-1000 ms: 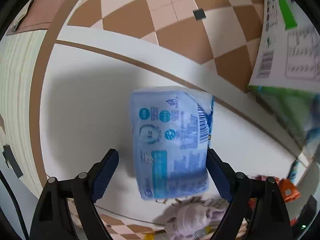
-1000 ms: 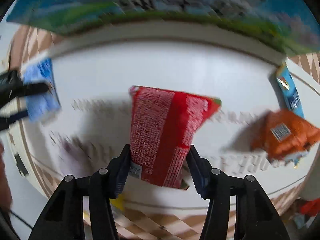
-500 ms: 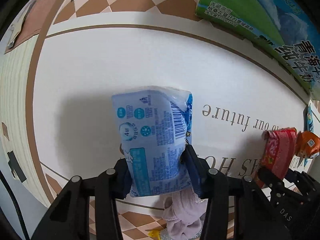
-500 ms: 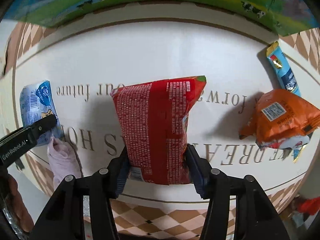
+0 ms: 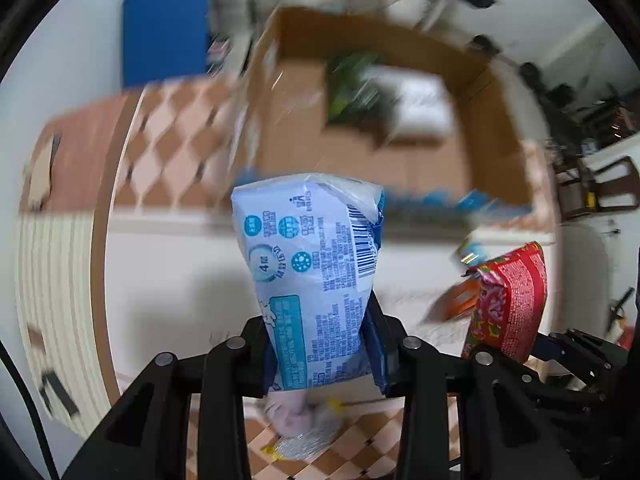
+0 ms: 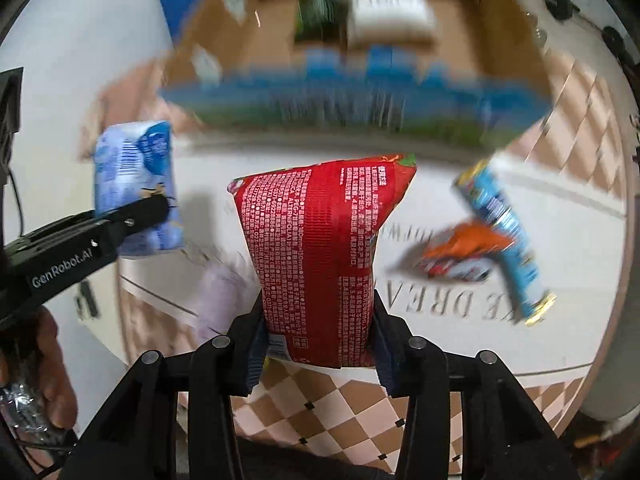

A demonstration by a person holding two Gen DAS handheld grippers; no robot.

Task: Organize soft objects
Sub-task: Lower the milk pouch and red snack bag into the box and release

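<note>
My left gripper (image 5: 324, 356) is shut on a light blue tissue pack (image 5: 312, 264) and holds it up above the white mat. My right gripper (image 6: 316, 356) is shut on a red snack bag (image 6: 320, 248), also lifted. Each view shows the other's load: the red bag (image 5: 508, 300) at right in the left wrist view, the blue pack (image 6: 136, 184) at left in the right wrist view. An open cardboard box (image 5: 360, 120) stands ahead beyond the mat, with a white pack (image 6: 388, 8) and a green item (image 6: 316, 12) inside.
An orange snack bag (image 6: 464, 248) and a long blue packet (image 6: 504, 236) lie on the white lettered mat (image 6: 560, 264) to the right. A pink soft item (image 5: 292, 412) lies below the left gripper. Checkered floor surrounds the mat. The background is motion-blurred.
Both grippers have lifted and tilted up with their packs; the view now shows the open box ahead instead of the mat from above. The left gripper closed on the blue pack a second ago.
</note>
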